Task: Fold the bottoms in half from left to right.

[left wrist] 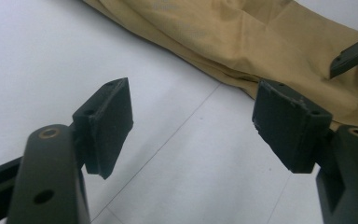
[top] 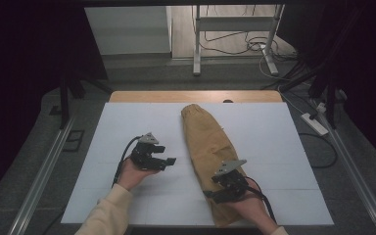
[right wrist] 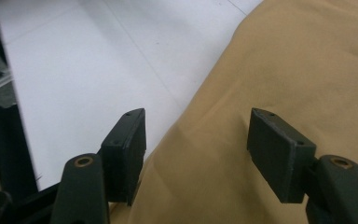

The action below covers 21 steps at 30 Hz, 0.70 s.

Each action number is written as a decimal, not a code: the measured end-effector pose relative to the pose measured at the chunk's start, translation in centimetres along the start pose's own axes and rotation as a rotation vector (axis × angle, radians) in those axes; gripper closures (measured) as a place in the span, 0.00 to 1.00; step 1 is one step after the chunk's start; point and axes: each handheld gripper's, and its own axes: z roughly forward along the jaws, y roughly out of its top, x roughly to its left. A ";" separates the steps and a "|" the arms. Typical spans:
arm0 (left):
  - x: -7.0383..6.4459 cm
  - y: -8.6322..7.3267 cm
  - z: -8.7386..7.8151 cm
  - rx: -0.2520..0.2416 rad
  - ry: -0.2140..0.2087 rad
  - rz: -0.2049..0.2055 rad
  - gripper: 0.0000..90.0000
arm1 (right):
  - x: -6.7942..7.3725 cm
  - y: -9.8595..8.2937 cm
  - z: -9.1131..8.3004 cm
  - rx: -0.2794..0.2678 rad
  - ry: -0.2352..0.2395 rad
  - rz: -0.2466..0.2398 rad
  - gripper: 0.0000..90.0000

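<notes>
Both grippers gape: left [top: 169, 160] beside, right [top: 210, 193] seemingly over tan cloth [top: 206, 134]

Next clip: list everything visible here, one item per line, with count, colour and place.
Cloth garment: 1, tan, lying lengthwise on the white board right of centre, gathered end at the far side.
Board: 1, white, covering most of the tabletop.
Table: 1, wooden, a strip showing at the far edge of the board.
Metal stand: 1, pale grey, on the floor beyond the table.
Power strip: 1, white, on the floor to the right of the table.
Cables: several, dark and white, on the floor near the stand.
Left hand-held gripper: 1, black, open above the bare board beside the garment.
Right hand-held gripper: 1, black, open over the garment's near end.
Sleeves: cream, at the bottom edge.
</notes>
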 end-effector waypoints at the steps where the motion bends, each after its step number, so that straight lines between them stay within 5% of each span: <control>1: 0.0 0.0 0.0 -0.001 0.001 -0.004 0.31 | 0.0 0.0 0.3 0.010 -0.011 0.003 0.42; 16: 0.7 -0.4 0.0 -0.001 0.012 -0.022 0.32 | 1.5 0.2 2.1 0.096 -0.131 -0.063 0.41; 21: 0.7 -0.5 -0.1 -0.002 0.013 -0.024 0.32 | 1.2 0.2 1.8 0.093 -0.142 -0.056 0.56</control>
